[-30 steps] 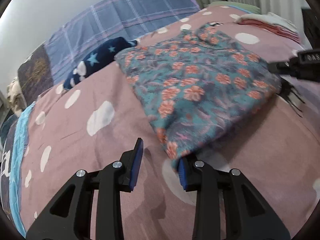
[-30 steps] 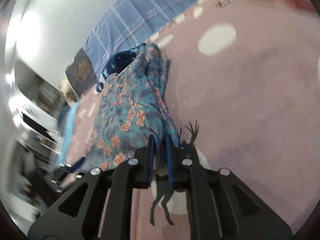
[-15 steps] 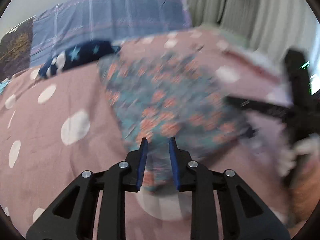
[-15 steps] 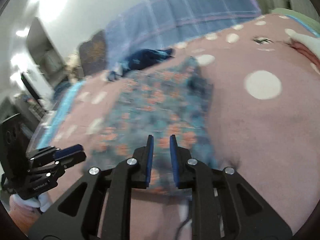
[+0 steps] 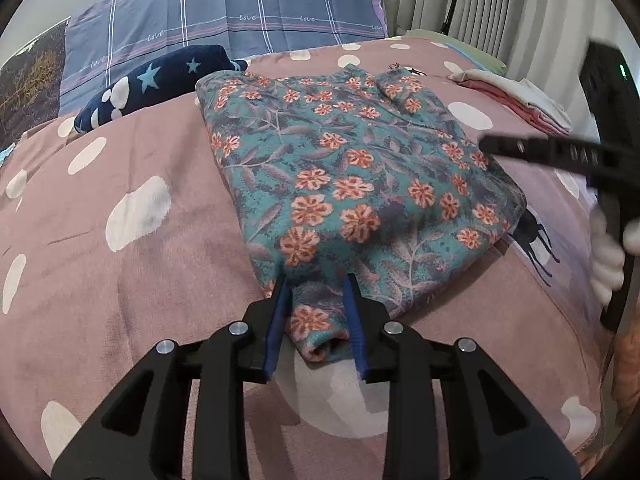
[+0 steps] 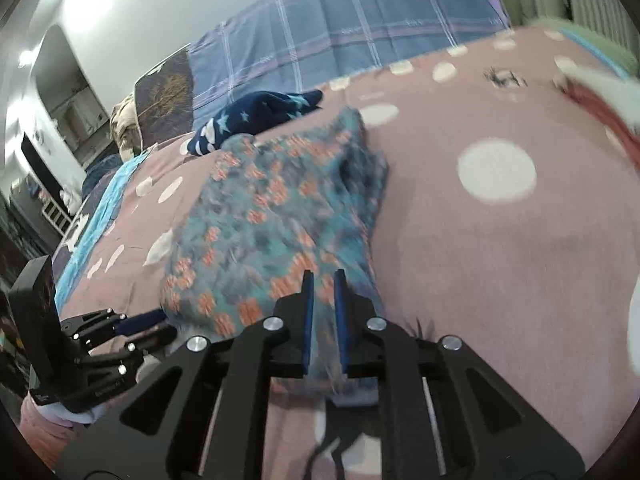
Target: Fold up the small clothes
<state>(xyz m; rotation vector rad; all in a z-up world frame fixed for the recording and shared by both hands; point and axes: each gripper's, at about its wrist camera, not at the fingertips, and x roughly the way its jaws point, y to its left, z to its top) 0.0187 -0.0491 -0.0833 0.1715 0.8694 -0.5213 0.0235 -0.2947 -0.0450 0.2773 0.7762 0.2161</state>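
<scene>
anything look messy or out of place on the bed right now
Mostly tidy. The floral garment lies folded flat on the pink bedspread, but a small flap bunches up at its far corner. The left gripper and right gripper each grip a near corner.

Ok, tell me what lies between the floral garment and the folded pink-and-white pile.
Only bare polka-dot bedcover separates floral garment from folded pile, per left wrist view.

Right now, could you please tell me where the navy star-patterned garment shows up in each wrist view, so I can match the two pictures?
Left wrist view: the navy star-patterned garment lies upper left, beyond the floral garment's far left corner.
Right wrist view: it sits upper centre-left, again just past the floral garment.
Shared landmark: the blue plaid pillow behind it in both.
</scene>
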